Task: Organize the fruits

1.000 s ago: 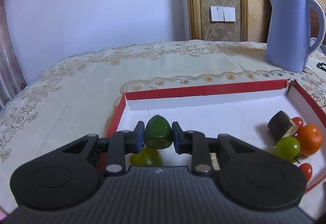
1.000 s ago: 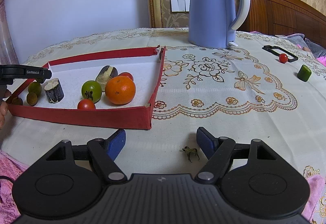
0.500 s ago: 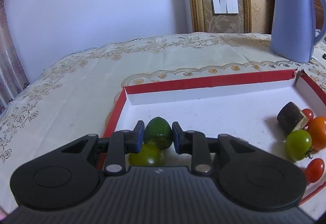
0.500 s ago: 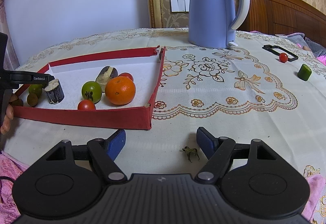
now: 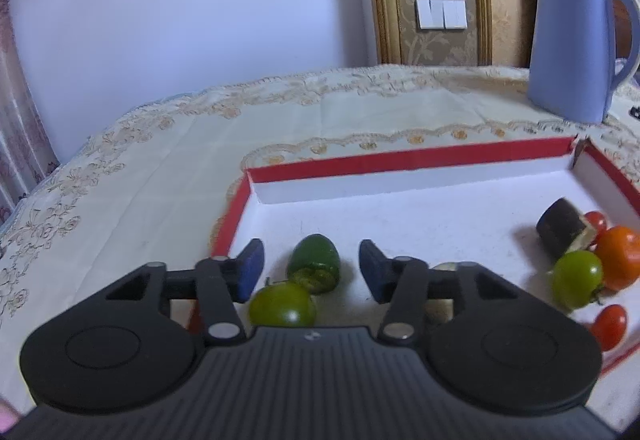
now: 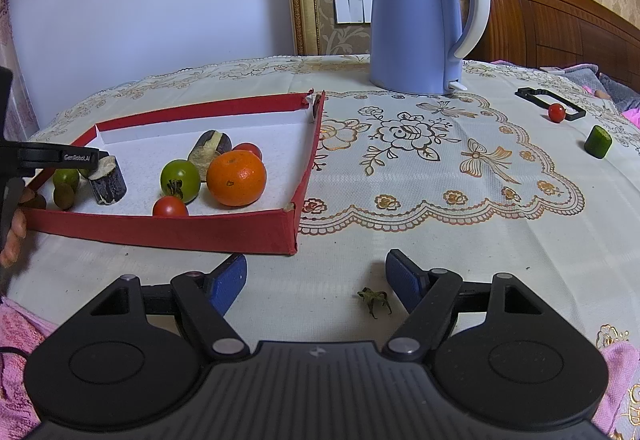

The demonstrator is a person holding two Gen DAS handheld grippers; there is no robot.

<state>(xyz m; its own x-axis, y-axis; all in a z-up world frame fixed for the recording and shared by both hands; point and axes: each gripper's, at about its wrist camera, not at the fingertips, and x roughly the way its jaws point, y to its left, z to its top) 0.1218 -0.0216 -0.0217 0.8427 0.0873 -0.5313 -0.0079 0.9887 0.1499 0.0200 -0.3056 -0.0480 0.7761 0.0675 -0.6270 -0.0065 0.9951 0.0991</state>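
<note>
My left gripper [image 5: 311, 270] is open over the near left corner of the red tray [image 5: 400, 159]. A dark green fruit piece [image 5: 315, 263] lies on the tray floor between its fingers, touching neither. A green tomato [image 5: 282, 304] lies just in front of it. An orange [image 5: 618, 256], another green tomato [image 5: 576, 278], red cherry tomatoes [image 5: 609, 326] and a dark cut piece [image 5: 560, 227] sit at the tray's right. My right gripper [image 6: 316, 280] is open and empty above the tablecloth, in front of the tray [image 6: 168, 230]. A red cherry tomato [image 6: 556, 112] and a green piece [image 6: 598, 141] lie on the table far right.
A blue kettle [image 6: 420, 15] stands behind the tray's far right corner. A black frame [image 6: 550, 103] lies by the loose cherry tomato. A dried stem [image 6: 374, 300] lies between my right fingers. A bed headboard [image 6: 560, 27] is behind the table.
My left gripper has opened and let go of the dark green fruit piece, which now rests on the tray floor. The right gripper has not moved.
</note>
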